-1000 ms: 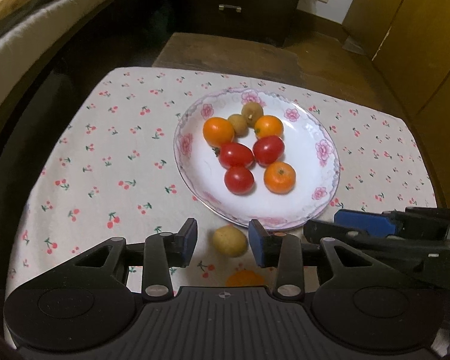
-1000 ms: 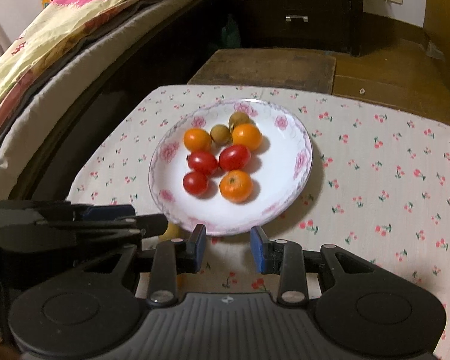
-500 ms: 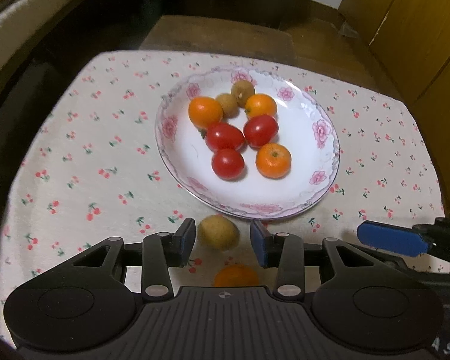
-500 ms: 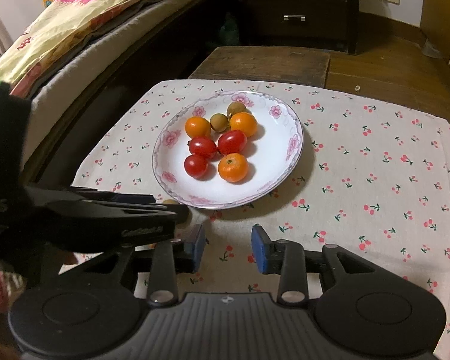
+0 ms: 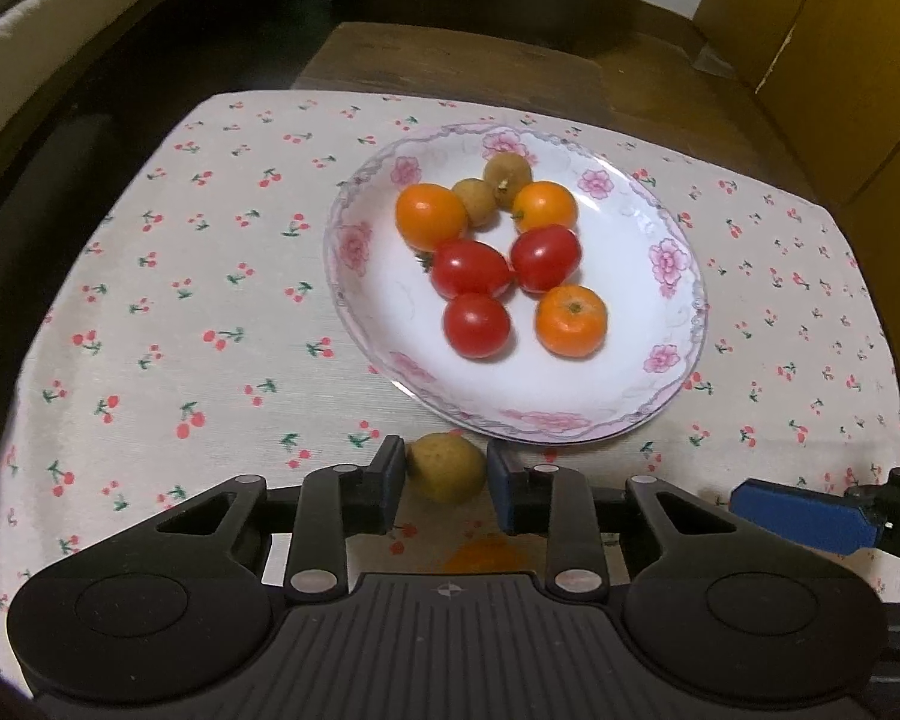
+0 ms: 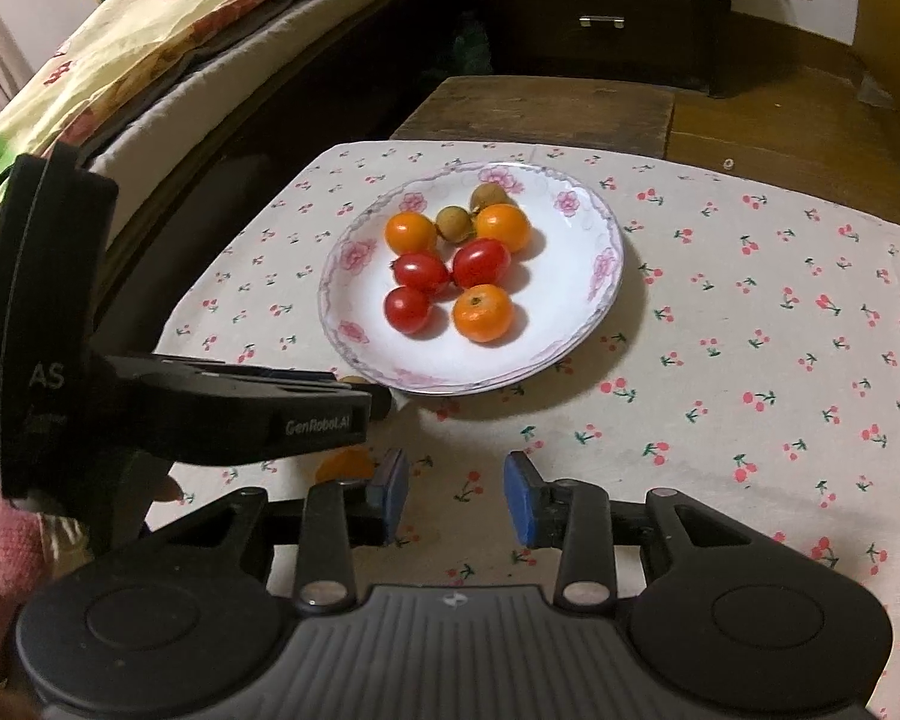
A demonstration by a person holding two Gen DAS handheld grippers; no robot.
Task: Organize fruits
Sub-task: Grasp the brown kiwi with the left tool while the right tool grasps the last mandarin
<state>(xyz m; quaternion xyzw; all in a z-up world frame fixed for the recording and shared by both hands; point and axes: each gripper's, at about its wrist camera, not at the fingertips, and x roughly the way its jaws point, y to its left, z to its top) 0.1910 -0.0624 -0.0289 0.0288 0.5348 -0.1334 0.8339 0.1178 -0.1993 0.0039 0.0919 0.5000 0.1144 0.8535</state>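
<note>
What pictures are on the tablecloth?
Little red cherries on the white tablecloth, clearest in the right wrist view.

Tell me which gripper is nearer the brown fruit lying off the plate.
Left. The left gripper brackets the brown fruit between its open fingers; the right gripper hangs open beside it, over bare cloth.

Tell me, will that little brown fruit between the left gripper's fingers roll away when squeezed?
The brown fruit looks round and smooth, so it could roll on the flat tablecloth. The left gripper flanks both sides, likely trapping it. Its skin seems firm, probably not squashy.
</note>
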